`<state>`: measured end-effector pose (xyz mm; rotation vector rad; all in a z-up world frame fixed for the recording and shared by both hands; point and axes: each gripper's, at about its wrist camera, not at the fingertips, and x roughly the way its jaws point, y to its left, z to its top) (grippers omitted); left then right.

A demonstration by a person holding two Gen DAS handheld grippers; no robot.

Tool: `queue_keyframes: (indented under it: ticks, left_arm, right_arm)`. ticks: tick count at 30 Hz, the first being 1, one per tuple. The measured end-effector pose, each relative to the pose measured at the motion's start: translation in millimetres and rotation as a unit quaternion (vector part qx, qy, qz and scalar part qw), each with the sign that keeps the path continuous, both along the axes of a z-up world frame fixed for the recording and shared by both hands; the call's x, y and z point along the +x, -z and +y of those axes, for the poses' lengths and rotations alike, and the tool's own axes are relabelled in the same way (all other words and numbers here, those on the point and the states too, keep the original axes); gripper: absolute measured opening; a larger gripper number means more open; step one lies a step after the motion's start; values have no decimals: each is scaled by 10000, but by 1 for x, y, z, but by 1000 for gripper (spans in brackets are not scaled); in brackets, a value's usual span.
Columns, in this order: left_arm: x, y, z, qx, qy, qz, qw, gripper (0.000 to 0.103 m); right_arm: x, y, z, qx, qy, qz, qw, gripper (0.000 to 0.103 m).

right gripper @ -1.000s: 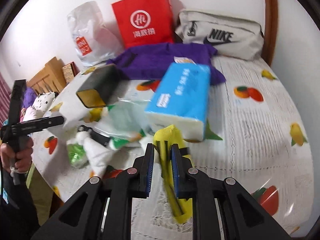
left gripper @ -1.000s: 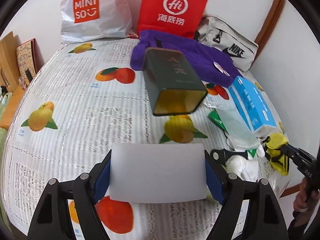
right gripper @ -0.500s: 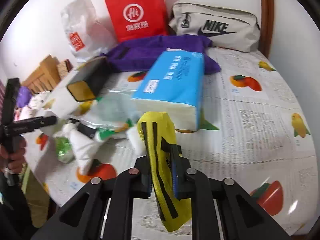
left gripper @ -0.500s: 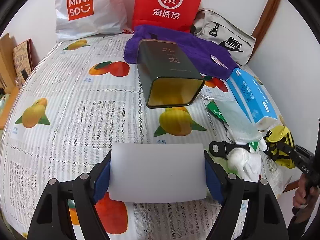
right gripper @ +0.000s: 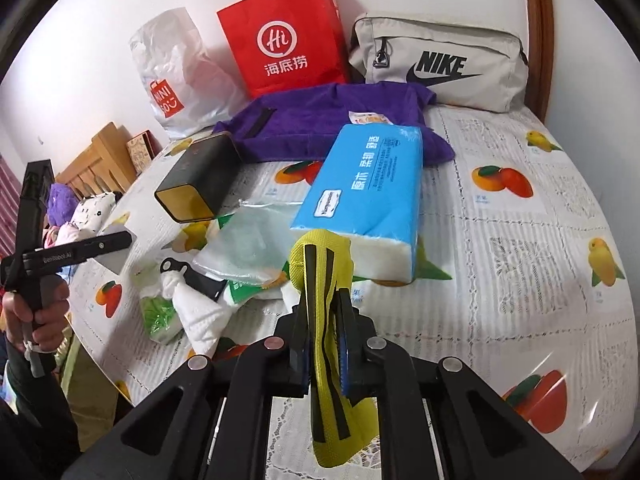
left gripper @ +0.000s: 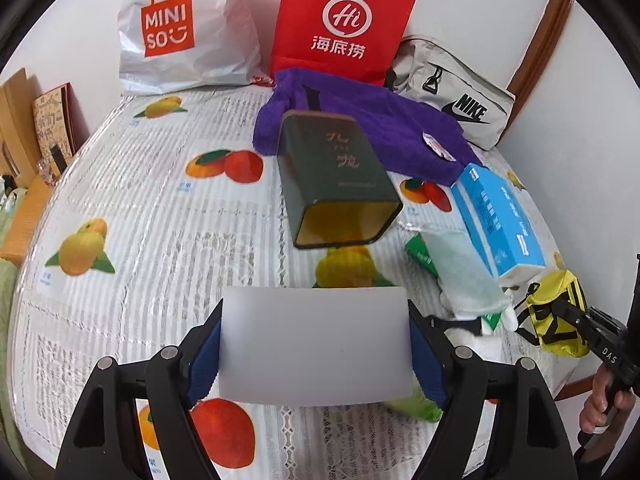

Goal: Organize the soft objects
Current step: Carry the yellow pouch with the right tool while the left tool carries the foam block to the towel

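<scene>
A table [right gripper: 520,240] under a fruit-print cloth is carrying a purple towel [right gripper: 320,128], a dark open tin [right gripper: 200,184] lying on its side, a blue tissue pack [right gripper: 372,184] and a grey Nike bag [right gripper: 440,64].

A home, probably a bedroom. Shopping bags [left gripper: 344,28] and a sports bag [right gripper: 438,60] lean against the wall on a fruit-print cover [left gripper: 160,220], with soft toys [right gripper: 86,212] by wooden furniture [right gripper: 102,156].

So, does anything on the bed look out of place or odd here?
Yes: a dark green tin lies tipped on its side, open end bare, among the soft things. Beside it, a loose heap of plastic bags and white cloth looks untidy.
</scene>
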<state>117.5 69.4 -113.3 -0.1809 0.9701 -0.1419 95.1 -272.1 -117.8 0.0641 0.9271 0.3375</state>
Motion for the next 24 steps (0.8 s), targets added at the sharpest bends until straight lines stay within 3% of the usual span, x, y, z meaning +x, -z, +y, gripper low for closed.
queue_keyframes:
  ticks: [10, 15, 24]
  left_arm:
    - [15, -24, -14, -17, 124, -181, 9998, 79]
    - [25, -31, -19, -10, 138, -213, 9997, 79]
    - [52, -48, -29, -13, 122, -294, 9995, 79]
  right_arm:
    - [7, -28, -9, 178, -21, -179, 9997, 8]
    - [17, -49, -2, -141, 18, -454, 9989, 8]
    - [48, -74, 9, -296, -45, -769, 9966, 8]
